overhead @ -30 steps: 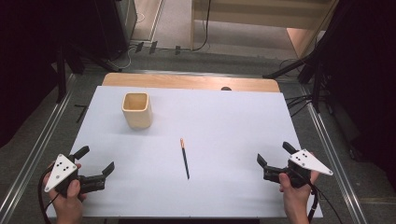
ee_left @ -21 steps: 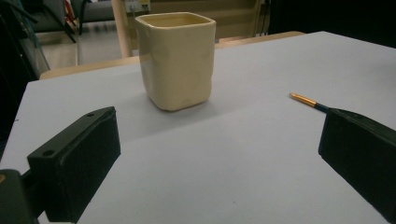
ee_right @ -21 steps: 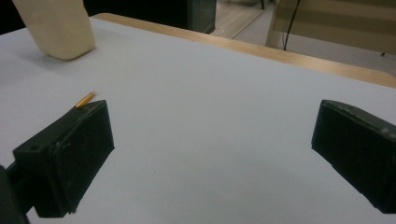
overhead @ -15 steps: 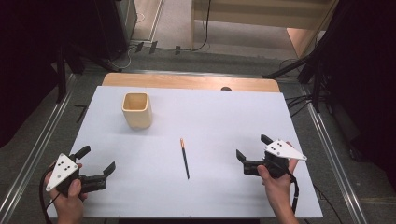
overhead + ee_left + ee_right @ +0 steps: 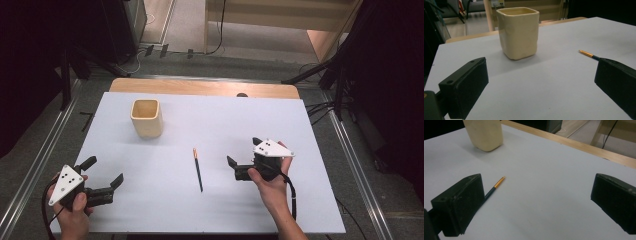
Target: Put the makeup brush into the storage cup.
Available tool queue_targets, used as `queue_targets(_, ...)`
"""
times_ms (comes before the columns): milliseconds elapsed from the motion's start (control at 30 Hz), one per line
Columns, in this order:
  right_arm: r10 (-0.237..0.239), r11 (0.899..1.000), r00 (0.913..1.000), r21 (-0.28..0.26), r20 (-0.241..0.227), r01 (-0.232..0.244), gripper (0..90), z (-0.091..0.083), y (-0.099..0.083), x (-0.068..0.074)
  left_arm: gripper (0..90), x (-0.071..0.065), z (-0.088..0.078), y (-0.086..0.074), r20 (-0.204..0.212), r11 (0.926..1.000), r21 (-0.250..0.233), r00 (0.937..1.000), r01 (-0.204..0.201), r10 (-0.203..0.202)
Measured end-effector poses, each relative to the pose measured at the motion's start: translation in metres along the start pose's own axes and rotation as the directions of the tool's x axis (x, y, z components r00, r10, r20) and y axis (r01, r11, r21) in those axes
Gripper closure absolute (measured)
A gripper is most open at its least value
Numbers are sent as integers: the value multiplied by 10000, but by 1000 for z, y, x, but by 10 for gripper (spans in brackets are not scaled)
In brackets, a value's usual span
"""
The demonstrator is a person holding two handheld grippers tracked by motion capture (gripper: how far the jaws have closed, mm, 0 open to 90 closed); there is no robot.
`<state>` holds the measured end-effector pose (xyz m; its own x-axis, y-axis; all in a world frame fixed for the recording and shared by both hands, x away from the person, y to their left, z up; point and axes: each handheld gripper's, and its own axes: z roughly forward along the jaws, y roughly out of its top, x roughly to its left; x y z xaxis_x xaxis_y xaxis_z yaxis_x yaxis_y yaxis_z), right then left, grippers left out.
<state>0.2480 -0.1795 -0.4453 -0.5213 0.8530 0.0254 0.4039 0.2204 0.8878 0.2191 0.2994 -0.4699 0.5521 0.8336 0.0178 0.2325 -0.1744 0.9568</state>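
Observation:
A dark pencil (image 5: pixel 198 169) with an orange tip lies near the middle of the white table (image 5: pixel 280 125). A cream square cup (image 5: pixel 146 118) stands upright at the back left. My right gripper (image 5: pixel 244 151) is open, a short way right of the pencil, jaws pointing left. In the right gripper view the pencil (image 5: pixel 495 187) runs behind the left jaw, with the cup (image 5: pixel 485 133) beyond it. My left gripper (image 5: pixel 103 171) is open and empty at the front left. Its view has the cup (image 5: pixel 518 32) ahead and the pencil's tip (image 5: pixel 587 54) by the right jaw.
A wooden strip (image 5: pixel 200 87) borders the table's far edge, with a small dark knob (image 5: pixel 242 95) on it. Metal rails (image 5: pixel 350 150) run along both sides on the floor. Dark stands and cables crowd the right background.
The right gripper has moved left and slightly forward across the table, ending close to the pencil. The left gripper has stayed in place. Both remain open.

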Motion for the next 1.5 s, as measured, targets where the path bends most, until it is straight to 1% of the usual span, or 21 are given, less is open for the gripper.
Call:
queue_targets(33,-45,10000,10000,71,-76,46,0,6,3,5,0,0,0,0,-4,10000,-1,10000,0,0)
queue_targets(167,-157,9998,9997,151,-195,160,0,13,6,10,0,0,-1,0,-24,10000,-3,10000,5,-5)
queue_targets(300,-55,9996,9991,276,-409,66,0,21,10,16,0,0,0,0,-5,10000,-39,10000,-2,2)
queue_targets(400,-119,9990,9983,425,-564,144,0,27,15,22,0,-1,0,1,2,10000,-15,10000,-69,69)
queue_targets(467,-175,9981,9979,574,-630,211,0,31,18,27,0,-2,0,1,25,10000,29,10000,-91,91)
queue_targets(500,-237,9970,9971,719,-722,289,0,36,21,31,0,-2,0,1,36,9999,36,9999,-98,98)
queue_targets(567,-300,9962,9968,799,-744,360,0,38,22,32,0,-2,0,1,44,10000,12,10000,-75,75)
queue_targets(600,-286,9943,9959,994,-863,372,0,43,24,36,0,-2,0,1,45,10000,25,10000,-74,74)
queue_targets(633,-286,9943,9959,994,-863,372,0,43,24,36,0,-3,0,1,53,10000,26,10000,-83,83)
queue_targets(667,-334,9914,9951,1226,-933,447,0,48,26,39,0,-3,0,1,58,10000,27,9999,-86,85)
queue_targets(733,-360,9901,9943,1312,-1001,491,0,51,26,41,0,-3,0,0,76,9999,14,9999,-101,101)
queue_targets(833,-415,9826,9939,1762,-1020,591,3,58,28,44,0,-3,0,0,90,9999,5,9999,-125,125)
queue_targets(900,-364,9757,9932,2110,-1108,593,4,64,30,46,0,-3,0,1,96,9999,2,9999,-130,130)
queue_targets(967,-417,9711,9921,2286,-1183,681,4,67,32,47,0,-3,0,1,109,9999,5,9998,-148,148)
queue_targets(1133,-399,9550,9903,2863,-1333,770,5,77,36,53,0,-3,0,1,119,9999,12,9998,-172,172)
queue_targets(1267,-426,9420,9892,3243,-1402,865,5,85,38,59,0,-3,0,1,124,9999,16,9998,-162,162)
queue_targets(1300,-426,9420,9892,3243,-1402,865,5,85,38,59,0,-3,0,1,125,9999,17,9998,-165,165)
queue_targets(1367,-452,9391,9884,3312,-1450,916,5,87,39,60,0,-3,0,1,131,9999,19,9998,-164,164)
queue_targets(1400,-406,9375,9891,3371,-1413,866,5,88,39,61,0,-3,0,1,134,9999,18,9998,-165,164)
queue_targets(1433,-451,9355,9880,3408,-1477,937,5,89,40,62,0,-3,0,1,141,9999,15,9998,-166,165)
queue_targets(1500,-336,9298,9885,3581,-1476,850,5,91,41,63,0,-3,0,1,153,9999,13,9997,-166,166)
